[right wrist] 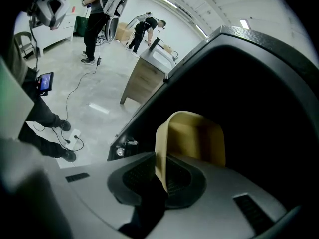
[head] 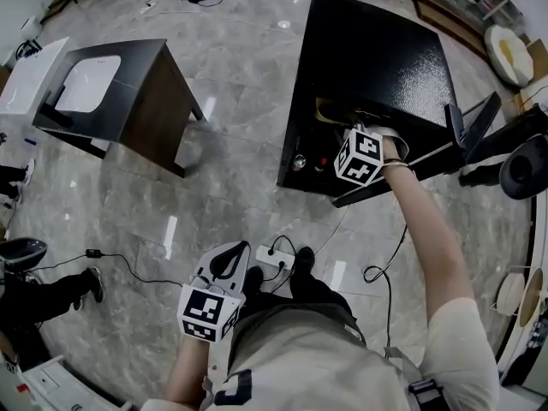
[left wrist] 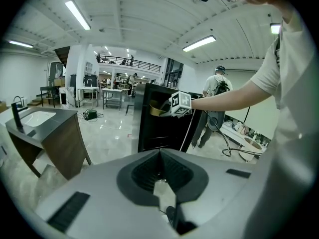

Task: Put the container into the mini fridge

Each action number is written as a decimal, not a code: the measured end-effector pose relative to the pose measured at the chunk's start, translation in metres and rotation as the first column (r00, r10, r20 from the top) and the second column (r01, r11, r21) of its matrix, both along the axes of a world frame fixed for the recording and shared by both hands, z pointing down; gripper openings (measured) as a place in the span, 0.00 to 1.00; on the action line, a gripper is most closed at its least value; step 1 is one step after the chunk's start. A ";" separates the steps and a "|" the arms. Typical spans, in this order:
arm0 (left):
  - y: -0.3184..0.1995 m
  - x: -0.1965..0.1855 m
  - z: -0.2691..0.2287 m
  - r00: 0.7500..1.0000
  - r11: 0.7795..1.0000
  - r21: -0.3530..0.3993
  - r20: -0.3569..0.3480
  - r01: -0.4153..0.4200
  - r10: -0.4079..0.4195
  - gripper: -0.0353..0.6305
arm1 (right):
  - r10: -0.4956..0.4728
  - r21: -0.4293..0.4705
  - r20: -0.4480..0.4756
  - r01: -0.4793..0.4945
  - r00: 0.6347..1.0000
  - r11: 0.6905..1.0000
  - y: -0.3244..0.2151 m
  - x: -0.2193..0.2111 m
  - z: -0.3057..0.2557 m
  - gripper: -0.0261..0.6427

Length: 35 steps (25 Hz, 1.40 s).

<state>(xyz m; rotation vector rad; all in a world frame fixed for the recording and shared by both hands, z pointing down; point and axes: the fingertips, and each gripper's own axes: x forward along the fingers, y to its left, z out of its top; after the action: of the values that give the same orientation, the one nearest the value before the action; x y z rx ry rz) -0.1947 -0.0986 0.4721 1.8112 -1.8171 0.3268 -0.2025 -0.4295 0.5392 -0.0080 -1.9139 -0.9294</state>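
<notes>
The black mini fridge (head: 368,50) stands on the floor with its door (head: 467,131) swung open to the right. My right gripper (head: 342,139) reaches into the fridge's opening, shut on the thin wall of a tan container (head: 330,111). In the right gripper view the container (right wrist: 192,138) hangs inside the dark fridge interior (right wrist: 249,108), its rim pinched in my right gripper (right wrist: 162,171). My left gripper (head: 229,251) is held low by the person's waist, shut and holding nothing. Its own view looks over the left gripper (left wrist: 160,156) toward the fridge (left wrist: 159,128).
A dark cabinet with a white sink (head: 111,92) stands at the left. A power strip (head: 274,257) and cables lie on the floor by the person's feet. Another person's shoe (head: 90,282) is at the left edge. People stand farther off (right wrist: 97,19).
</notes>
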 end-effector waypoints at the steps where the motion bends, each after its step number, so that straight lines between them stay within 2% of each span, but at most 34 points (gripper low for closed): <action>1: 0.000 0.000 0.001 1.000 1.000 -0.001 0.000 0.000 0.000 0.12 | -0.002 0.002 0.001 0.002 1.000 1.000 -0.001 -0.001 0.001 0.09; 5: 0.002 0.000 0.002 1.000 1.000 -0.003 -0.002 0.001 -0.001 0.12 | -0.001 0.017 0.013 0.001 1.000 1.000 -0.003 -0.004 -0.001 0.11; 8: 0.002 -0.001 0.001 1.000 1.000 -0.003 -0.006 0.003 -0.003 0.12 | 0.012 0.028 0.028 -0.013 1.000 1.000 -0.008 -0.007 -0.007 0.22; 13: 0.000 -0.001 0.001 1.000 1.000 -0.005 -0.001 0.001 -0.001 0.12 | 0.051 0.070 0.077 -0.056 0.996 0.996 -0.020 -0.011 -0.009 0.22; 26: 0.004 -0.003 0.005 1.000 0.999 -0.045 0.006 0.017 -0.016 0.12 | 0.055 0.213 0.236 -0.107 0.970 0.971 -0.042 -0.020 -0.017 0.24; 30: 0.004 0.000 0.008 1.000 0.998 -0.055 0.004 0.012 -0.012 0.12 | 0.016 0.203 0.252 -0.069 0.968 0.977 -0.039 -0.018 -0.017 0.25; 35: 0.001 0.003 0.009 1.000 0.998 -0.055 0.008 -0.001 0.002 0.12 | 0.024 0.178 0.278 -0.076 0.960 0.981 -0.038 -0.009 -0.023 0.26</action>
<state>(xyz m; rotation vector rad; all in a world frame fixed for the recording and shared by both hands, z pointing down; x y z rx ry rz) -0.1915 -0.0977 0.4814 1.7766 -1.7949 0.3816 -0.2119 -0.4671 0.5163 0.2946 -2.0594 -1.1193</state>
